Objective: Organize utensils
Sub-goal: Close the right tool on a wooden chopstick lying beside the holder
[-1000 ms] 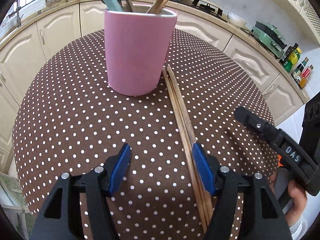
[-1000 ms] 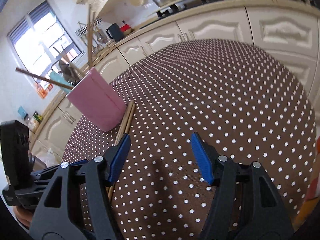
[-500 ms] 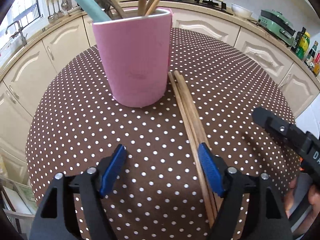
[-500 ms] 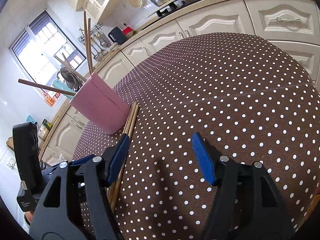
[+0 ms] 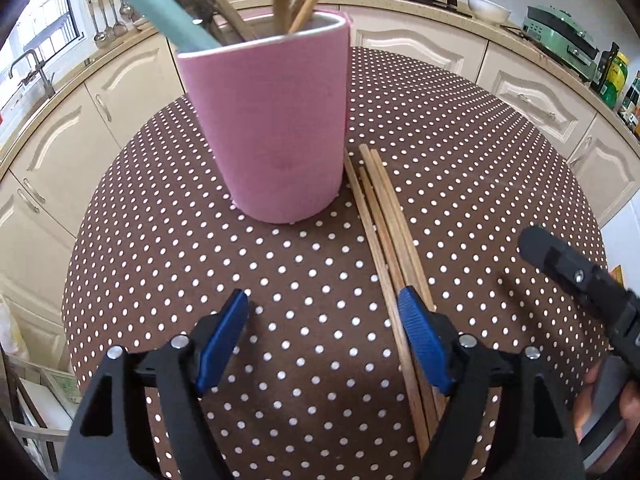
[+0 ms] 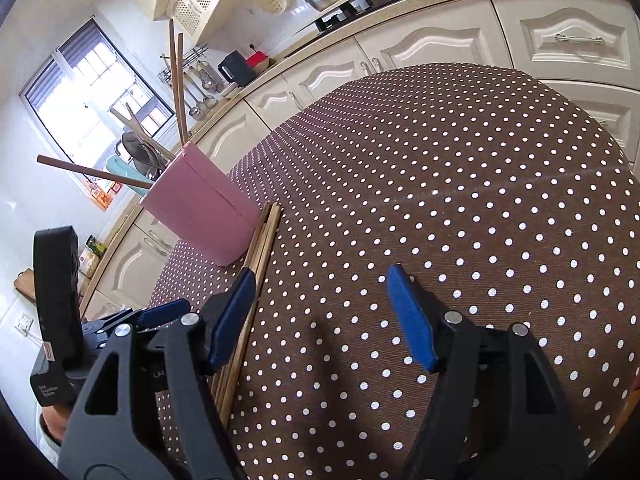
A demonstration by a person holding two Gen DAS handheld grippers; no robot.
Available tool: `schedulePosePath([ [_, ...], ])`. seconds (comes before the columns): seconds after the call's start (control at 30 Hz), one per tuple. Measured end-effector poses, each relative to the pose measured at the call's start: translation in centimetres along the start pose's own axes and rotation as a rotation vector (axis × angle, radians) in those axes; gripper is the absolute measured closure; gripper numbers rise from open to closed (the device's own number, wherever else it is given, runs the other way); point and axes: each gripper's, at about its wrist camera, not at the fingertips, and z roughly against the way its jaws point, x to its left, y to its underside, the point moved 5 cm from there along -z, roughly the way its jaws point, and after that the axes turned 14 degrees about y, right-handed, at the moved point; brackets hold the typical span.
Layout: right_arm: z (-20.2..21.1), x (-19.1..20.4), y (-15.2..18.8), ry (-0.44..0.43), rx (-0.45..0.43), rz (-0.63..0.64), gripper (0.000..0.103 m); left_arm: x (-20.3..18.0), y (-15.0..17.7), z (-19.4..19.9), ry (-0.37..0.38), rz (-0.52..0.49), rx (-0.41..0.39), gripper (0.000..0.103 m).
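Left gripper (image 5: 322,334) pitched steeply down before the pink holder (image 5: 272,128), jaws apart, just opened, empty. Right gripper (image 6: 320,308) tilts shallower beside the chopsticks (image 5: 384,232), jaws apart, just opening, empty.

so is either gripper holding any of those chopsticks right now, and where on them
Neither. The left gripper and right gripper are both open with only tablecloth between the pads. The chopsticks lie flat beside the pink holder.

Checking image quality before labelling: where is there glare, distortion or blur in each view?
Left wrist view: fisheye bends the cabinets around the table; pink holder and chopsticks stay sharp. Right wrist view: the window is blown out; soft jaw shadows fall on the dotted tablecloth.
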Motion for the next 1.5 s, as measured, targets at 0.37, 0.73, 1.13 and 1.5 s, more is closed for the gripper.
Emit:
schedulePosePath([
  [0.37,-0.3,0.2,0.0,0.001,0.002,0.005,0.033,1.7,0.5,0.3,0.014,0.002,-0.012,0.027],
  [0.73,-0.3,0.2,0.0,-0.001,0.001,0.006,0.033,1.0,-0.8,-0.8,0.02,-0.017,-0.027,0.057],
  [1.13,-1.0,1.9,0.2,0.104,0.017,0.118,0.033,1.6,2.3,1.8,0.168,0.02,-0.021,0.098],
  [1.5,-3.2,8.1,0.7,0.241,0.113,0.373,0.04,5.9,6.9,6.7,0.122,0.119,-0.106,0.098],
])
